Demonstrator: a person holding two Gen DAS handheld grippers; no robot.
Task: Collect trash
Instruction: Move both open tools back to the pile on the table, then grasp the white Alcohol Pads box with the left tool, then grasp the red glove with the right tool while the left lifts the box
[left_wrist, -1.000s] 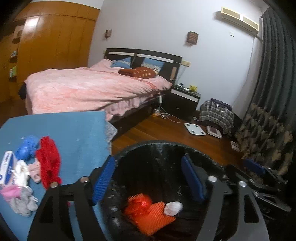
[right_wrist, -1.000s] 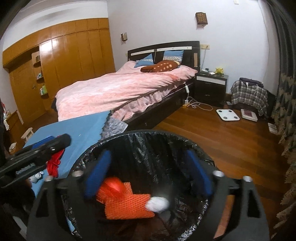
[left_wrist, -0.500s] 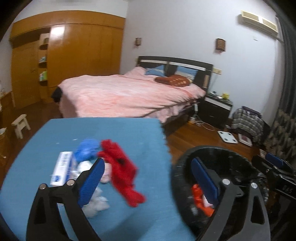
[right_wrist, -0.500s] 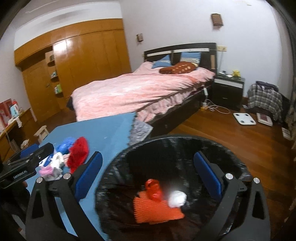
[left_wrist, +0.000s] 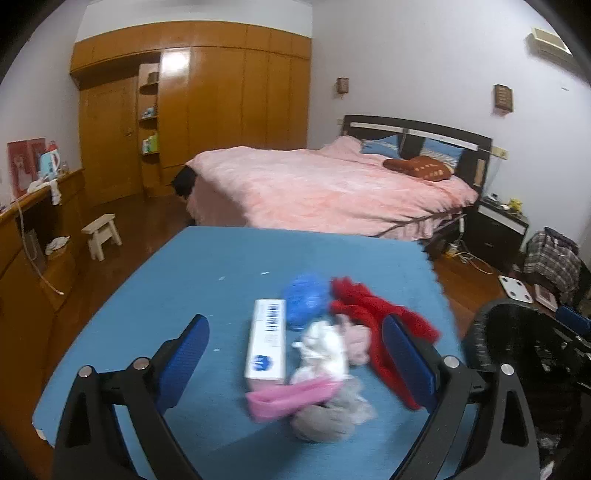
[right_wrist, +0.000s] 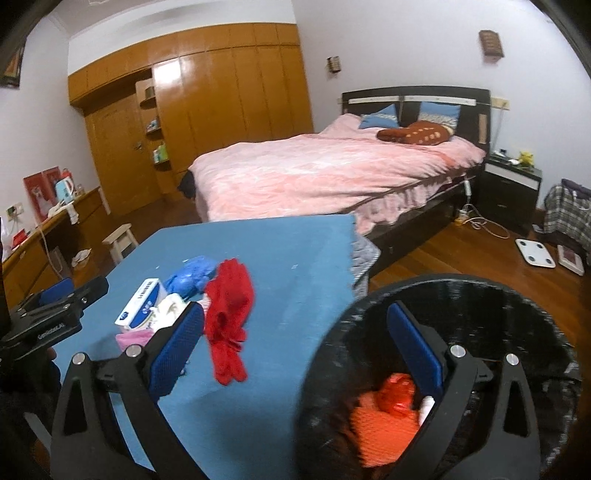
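Table (left_wrist: 192, 266): a heap of litter lies near its front right part, comprising a carton (left_wrist: 266, 341) at left, crumpled tissue (left_wrist: 325, 350) beside it, a crumpled bag (left_wrist: 306, 299) behind, and netting (left_wrist: 380, 325) at right. Bin (right_wrist: 517, 306): stands on the floor just right of the table, holding mesh (right_wrist: 380, 428) and a wad (right_wrist: 397, 393). Bed (right_wrist: 314, 173): behind the table; wardrobe (right_wrist: 221, 103) against the far wall, left of the bed.

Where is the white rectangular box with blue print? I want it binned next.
In the left wrist view the white rectangular box lies on the blue table top, left of the crumpled white tissue and below-left of the blue crumpled bag.
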